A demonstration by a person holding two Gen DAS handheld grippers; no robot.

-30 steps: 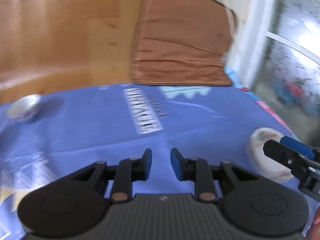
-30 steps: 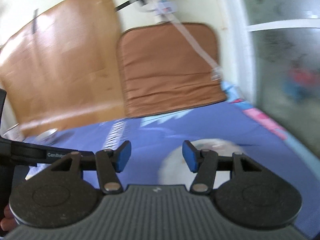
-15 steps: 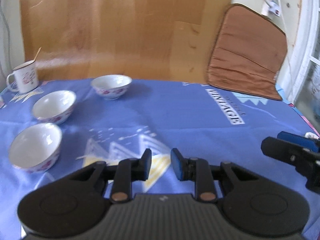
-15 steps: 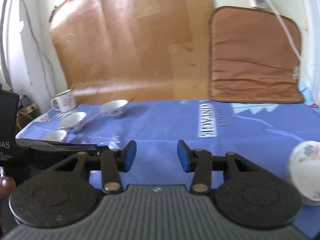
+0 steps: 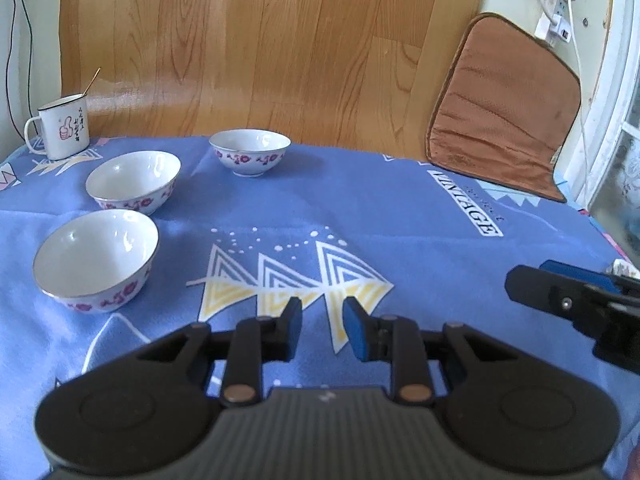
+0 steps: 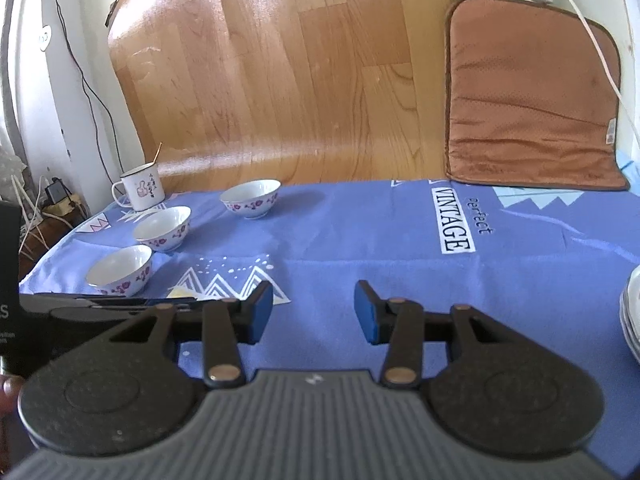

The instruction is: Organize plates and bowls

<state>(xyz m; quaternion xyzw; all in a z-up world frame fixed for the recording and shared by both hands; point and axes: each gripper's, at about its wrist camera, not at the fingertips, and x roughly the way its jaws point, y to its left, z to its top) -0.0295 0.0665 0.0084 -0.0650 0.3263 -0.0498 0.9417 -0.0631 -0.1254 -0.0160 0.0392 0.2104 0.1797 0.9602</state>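
Observation:
Three white bowls with red flower patterns stand on the blue tablecloth at the left: a near bowl (image 5: 95, 258) (image 6: 120, 271), a middle bowl (image 5: 133, 181) (image 6: 163, 227) and a far bowl (image 5: 249, 152) (image 6: 250, 199). A stack of white plates (image 6: 631, 314) shows at the right edge of the right wrist view. My left gripper (image 5: 322, 328) is open and empty, above the cloth to the right of the near bowl. My right gripper (image 6: 314, 312) is open wider and empty, left of the plates; one of its fingers (image 5: 560, 292) shows in the left wrist view.
A white enamel mug (image 5: 62, 127) (image 6: 142, 191) stands at the back left corner. A wooden board (image 5: 260, 48) and a brown cushion (image 5: 508, 116) lean against the wall behind the table. The blue tablecloth (image 5: 360, 208) ends at the left edge (image 6: 44, 264).
Both views swung left from the cushion and plates at the right toward the bowls. The plates have slid to the right edge of the right wrist view. Both grippers stay open and empty.

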